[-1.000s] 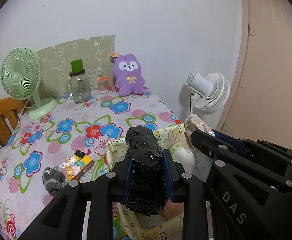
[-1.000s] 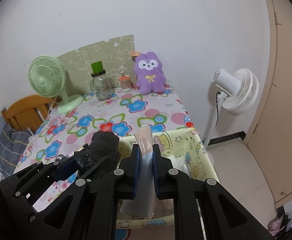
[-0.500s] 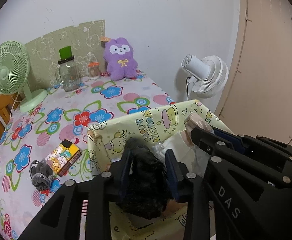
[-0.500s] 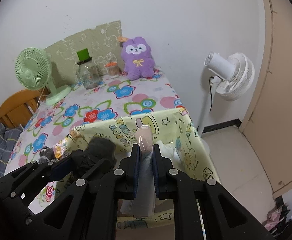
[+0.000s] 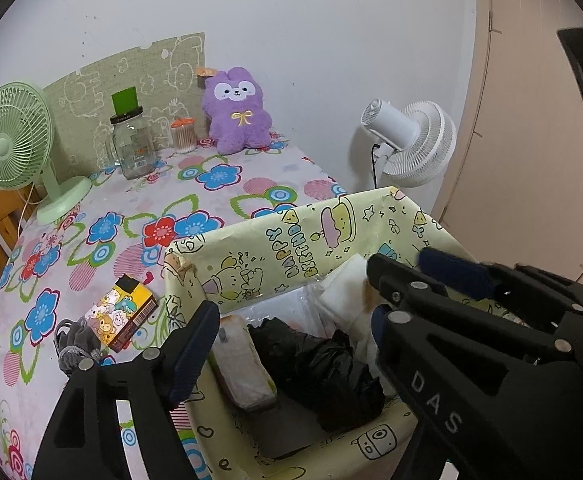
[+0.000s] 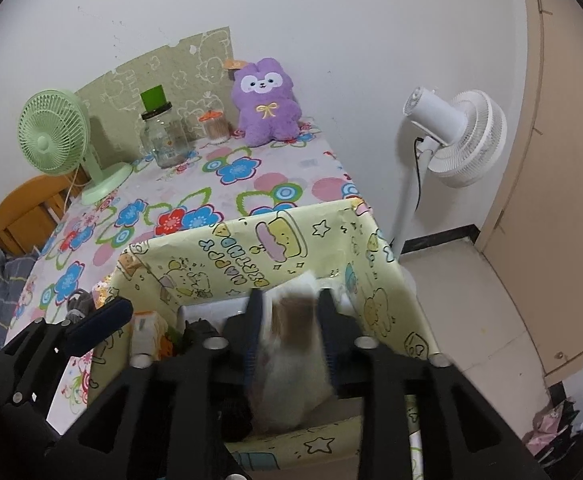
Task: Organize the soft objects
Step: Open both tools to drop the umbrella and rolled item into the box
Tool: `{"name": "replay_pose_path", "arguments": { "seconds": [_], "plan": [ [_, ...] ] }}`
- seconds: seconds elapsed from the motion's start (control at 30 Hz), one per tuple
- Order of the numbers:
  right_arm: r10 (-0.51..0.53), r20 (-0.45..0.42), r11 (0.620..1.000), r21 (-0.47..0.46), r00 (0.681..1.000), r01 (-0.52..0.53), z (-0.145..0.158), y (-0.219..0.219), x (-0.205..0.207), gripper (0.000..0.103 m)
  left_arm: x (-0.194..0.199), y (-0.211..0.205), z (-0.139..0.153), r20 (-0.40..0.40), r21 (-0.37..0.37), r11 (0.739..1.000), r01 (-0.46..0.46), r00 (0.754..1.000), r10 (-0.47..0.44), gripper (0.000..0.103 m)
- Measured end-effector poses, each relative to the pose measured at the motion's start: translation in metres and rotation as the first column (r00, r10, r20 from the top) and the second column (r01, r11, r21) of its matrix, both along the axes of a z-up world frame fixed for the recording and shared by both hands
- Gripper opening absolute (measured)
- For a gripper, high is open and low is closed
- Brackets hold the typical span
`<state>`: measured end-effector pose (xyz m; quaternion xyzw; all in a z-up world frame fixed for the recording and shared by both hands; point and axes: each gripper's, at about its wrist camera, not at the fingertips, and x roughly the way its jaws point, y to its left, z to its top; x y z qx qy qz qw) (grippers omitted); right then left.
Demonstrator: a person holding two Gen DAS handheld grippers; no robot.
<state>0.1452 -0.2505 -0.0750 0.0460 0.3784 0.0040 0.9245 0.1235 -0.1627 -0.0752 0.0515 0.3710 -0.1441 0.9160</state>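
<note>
A yellow cartoon-print box (image 5: 311, 232) (image 6: 251, 248) stands at the table's near right edge. A crumpled black plastic bag (image 5: 323, 364) lies loose inside it, beside a flat white pack (image 5: 243, 364) and white packets (image 5: 347, 284). My left gripper (image 5: 287, 344) is open above the box, jaws wide either side of the black bag. My right gripper (image 6: 291, 332) is open over the box; a blurred white and brown soft pack (image 6: 291, 344) sits between its jaws. A purple plush bunny (image 5: 237, 112) (image 6: 265, 104) sits at the table's far edge.
On the flowered tablecloth (image 5: 139, 208) lie a small yellow cartoon carton (image 5: 121, 312) and a grey pouch (image 5: 77, 346) left of the box. A green desk fan (image 5: 15, 140), glass jar (image 5: 131, 148) and swab holder (image 5: 183, 136) stand at the back. A white floor fan (image 5: 411, 140) stands right.
Both grippers came down over the box and opened. The left let go of the black bag, which now lies in the box. The right's jaws spread around the white pack.
</note>
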Motion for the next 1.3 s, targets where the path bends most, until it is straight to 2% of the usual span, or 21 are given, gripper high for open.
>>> {"name": "replay_pose_path", "arguments": {
  "seconds": [0.07, 0.17, 0.4, 0.67, 0.83, 1.0, 1.3],
  "plan": [
    [-0.006, 0.008, 1.000, 0.005, 1.000, 0.006, 0.001, -0.002, -0.001, 0.052, 0.001, 0.000, -0.001, 0.000, -0.005, 1.000, 0.005, 1.000, -0.005, 0.085],
    [-0.006, 0.009, 1.000, 0.012, 1.000, 0.006, 0.001, -0.003, -0.003, 0.055, -0.002, -0.001, 0.000, 0.004, 0.000, 1.000, 0.012, 1.000, -0.012, 0.088],
    [-0.008, 0.037, 1.000, 0.009, 0.999, 0.007, 0.008, -0.002, -0.011, 0.072, -0.005, 0.003, 0.004, 0.011, -0.004, 1.000, 0.001, 1.000, -0.001, 0.094],
    [0.001, 0.080, 1.000, -0.015, 0.997, 0.001, 0.021, 0.005, -0.023, 0.083, -0.011, 0.011, 0.014, 0.024, -0.016, 1.000, -0.007, 1.000, 0.008, 0.099],
    [0.008, 0.125, 1.000, -0.017, 0.992, -0.005, 0.032, 0.010, -0.033, 0.085, -0.020, 0.016, 0.024, 0.054, -0.026, 1.000, -0.007, 0.999, 0.008, 0.099],
    [0.022, 0.151, 1.000, -0.011, 0.988, -0.021, 0.041, 0.017, -0.042, 0.093, -0.028, 0.023, 0.033, 0.085, -0.029, 1.000, -0.004, 0.996, 0.006, 0.099],
    [0.026, 0.205, 1.000, -0.004, 0.978, -0.026, 0.055, 0.031, -0.054, 0.095, -0.036, 0.037, 0.047, 0.123, -0.032, 0.999, -0.024, 0.992, 0.028, 0.099]
  ]
}}
